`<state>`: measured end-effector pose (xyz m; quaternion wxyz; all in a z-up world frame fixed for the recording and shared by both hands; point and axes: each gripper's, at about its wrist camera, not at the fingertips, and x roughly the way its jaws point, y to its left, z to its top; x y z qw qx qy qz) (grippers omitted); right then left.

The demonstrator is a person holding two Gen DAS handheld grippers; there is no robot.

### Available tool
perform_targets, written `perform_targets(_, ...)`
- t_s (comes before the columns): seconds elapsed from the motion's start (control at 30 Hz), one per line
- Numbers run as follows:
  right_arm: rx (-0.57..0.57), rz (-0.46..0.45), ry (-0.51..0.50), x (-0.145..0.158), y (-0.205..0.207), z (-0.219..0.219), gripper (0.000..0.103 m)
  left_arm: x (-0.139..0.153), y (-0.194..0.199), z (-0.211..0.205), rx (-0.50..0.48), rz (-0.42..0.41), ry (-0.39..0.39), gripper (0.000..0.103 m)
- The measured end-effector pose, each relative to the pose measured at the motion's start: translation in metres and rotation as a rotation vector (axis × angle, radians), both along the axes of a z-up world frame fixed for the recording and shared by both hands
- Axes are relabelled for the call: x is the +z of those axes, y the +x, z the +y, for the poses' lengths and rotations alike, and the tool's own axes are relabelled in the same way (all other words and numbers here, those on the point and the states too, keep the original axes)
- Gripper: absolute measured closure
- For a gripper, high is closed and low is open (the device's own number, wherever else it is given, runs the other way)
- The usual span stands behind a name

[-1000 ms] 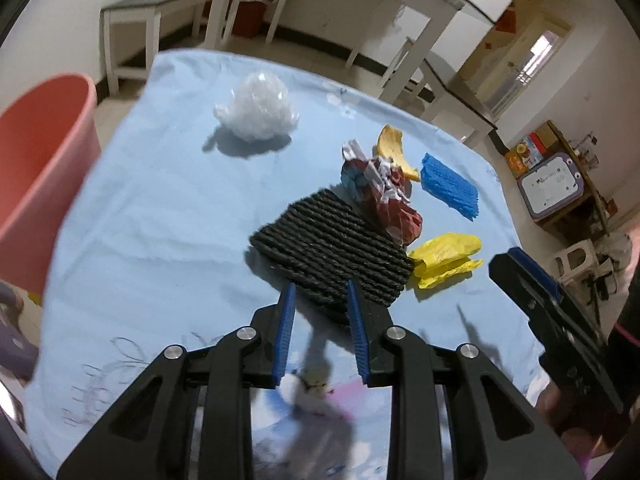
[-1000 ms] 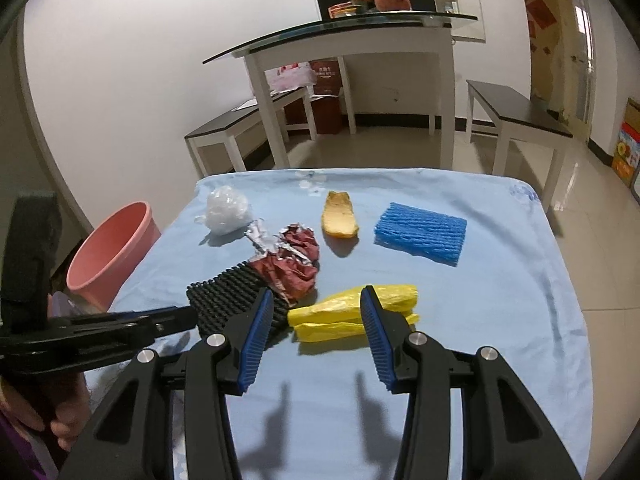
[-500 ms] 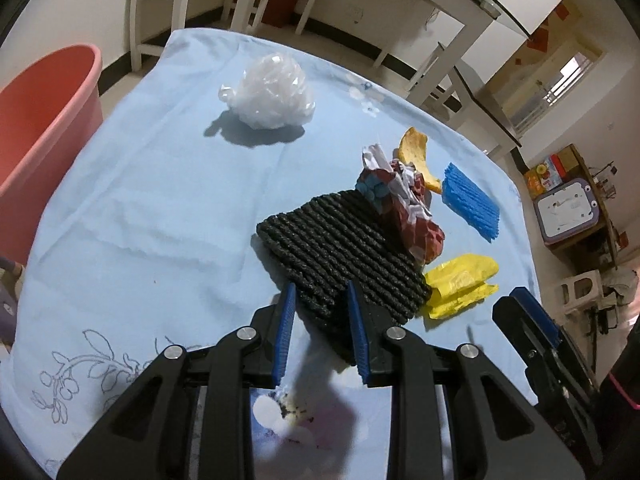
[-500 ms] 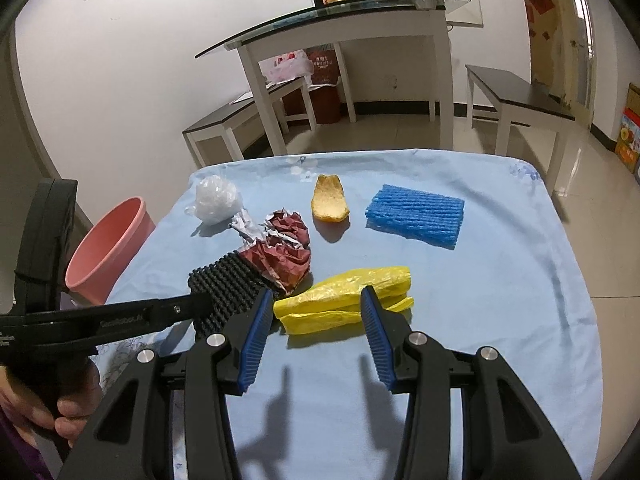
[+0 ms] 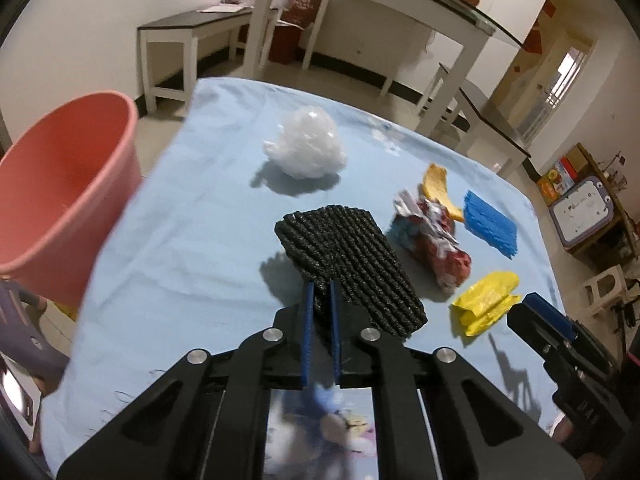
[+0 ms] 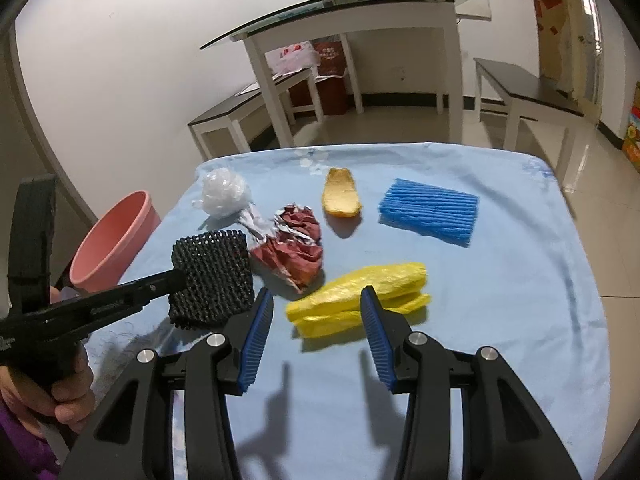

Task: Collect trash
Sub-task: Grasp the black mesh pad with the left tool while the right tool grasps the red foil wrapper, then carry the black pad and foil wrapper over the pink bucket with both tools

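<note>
Trash lay across our blue tablecloth (image 5: 168, 240). Our left gripper (image 5: 320, 300) was closing its jaws on the black foam net (image 5: 344, 248) at frame centre; our right gripper (image 6: 316, 320) hung apart before the yellow bag (image 6: 360, 300). Next, we judged, came carrying the net to the pink bin (image 5: 60, 184), upper left.

1. Table (image 6: 520, 360) draped in a light blue cloth.
2. Lying on it: white plastic wad (image 6: 222, 196), crumpled red wrapper (image 6: 298, 254), orange peel (image 6: 341, 198), blue foam net (image 6: 430, 211), yellow bag (image 6: 360, 300).
3. Black foam net (image 5: 348, 264) (near edge lifted off the cloth).
</note>
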<state>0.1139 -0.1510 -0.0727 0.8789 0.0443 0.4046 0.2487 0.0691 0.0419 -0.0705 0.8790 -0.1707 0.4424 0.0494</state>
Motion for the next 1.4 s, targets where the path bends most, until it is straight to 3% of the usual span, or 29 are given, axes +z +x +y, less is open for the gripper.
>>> perform_targets(0.13,0.022,-0.006,-0.009,0.003,0.008,0.017,0.051,0.003,-0.009,0.013,0.03,-0.017,0.027,0.096)
perform_targets(0.33,0.087,-0.032,-0.084,0.003,0.019,0.056,0.051,0.007,-0.017,0.029,0.058,-0.037,0.029,0.096)
perform_targets(0.53,0.082,-0.059,-0.198,-0.008,0.033,0.08,0.051,0.013,-0.024,0.035,0.061,-0.06,0.035,0.096)
perform_targets(0.6,0.075,-0.053,-0.225,-0.013,0.037,0.081,0.054,0.014,-0.026,0.037,0.061,-0.066,0.034,0.096)
perform_targets(0.7,0.044,-0.059,-0.254,-0.019,0.038,0.08,0.068,0.015,-0.028,0.04,0.064,-0.075,0.032,0.096)
perform_targets(0.87,0.012,-0.024,-0.196,-0.014,0.04,0.067,0.091,0.018,-0.031,0.044,0.061,-0.091,0.022,0.096)
perform_targets(1.07,0.015,-0.008,-0.143,-0.006,0.028,0.064,0.093,0.025,-0.038,0.047,0.061,-0.126,0.035,0.096)
perform_targets(1.4,0.079,-0.057,-0.083,0.024,0.0,0.089,0.093,0.036,-0.051,0.061,0.093,-0.166,0.032,0.096)
